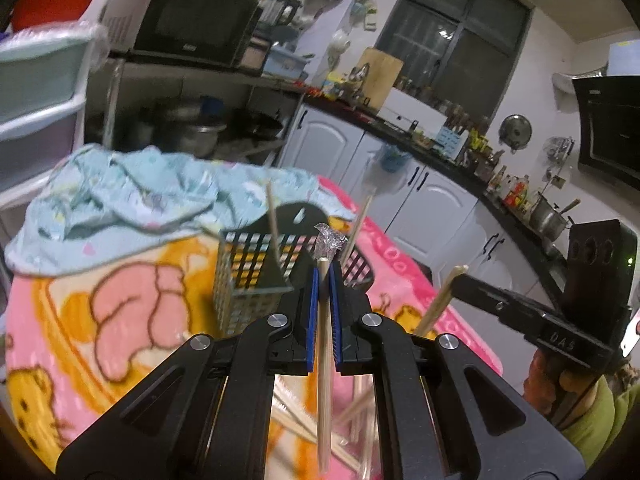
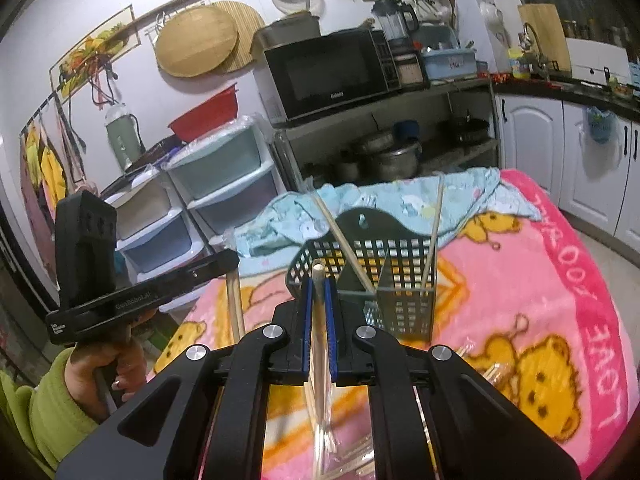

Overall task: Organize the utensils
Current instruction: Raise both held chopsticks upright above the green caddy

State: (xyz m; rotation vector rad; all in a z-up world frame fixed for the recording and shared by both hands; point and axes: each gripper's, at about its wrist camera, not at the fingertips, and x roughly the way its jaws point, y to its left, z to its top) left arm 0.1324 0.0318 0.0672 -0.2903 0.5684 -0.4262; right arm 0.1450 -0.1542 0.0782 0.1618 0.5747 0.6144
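My left gripper [image 1: 324, 276] is shut on a wooden chopstick [image 1: 323, 380] that stands upright, with a bit of clear wrapper at its top. My right gripper [image 2: 318, 288] is shut on another chopstick [image 2: 317, 276] still in its clear sleeve. A dark mesh utensil basket [image 2: 404, 280] stands just beyond both grippers on the pink blanket, also in the left wrist view [image 1: 248, 276]. Two chopsticks [image 2: 434, 232] lean inside it. More loose chopsticks [image 1: 296, 420] lie on the blanket below the grippers.
A light blue cloth [image 1: 132, 200] is bunched behind the basket. The pink cartoon blanket [image 2: 540, 300] covers the table. Plastic drawers [image 2: 224, 184], a shelf with a microwave [image 2: 332, 72] and white cabinets [image 1: 432, 208] surround the table.
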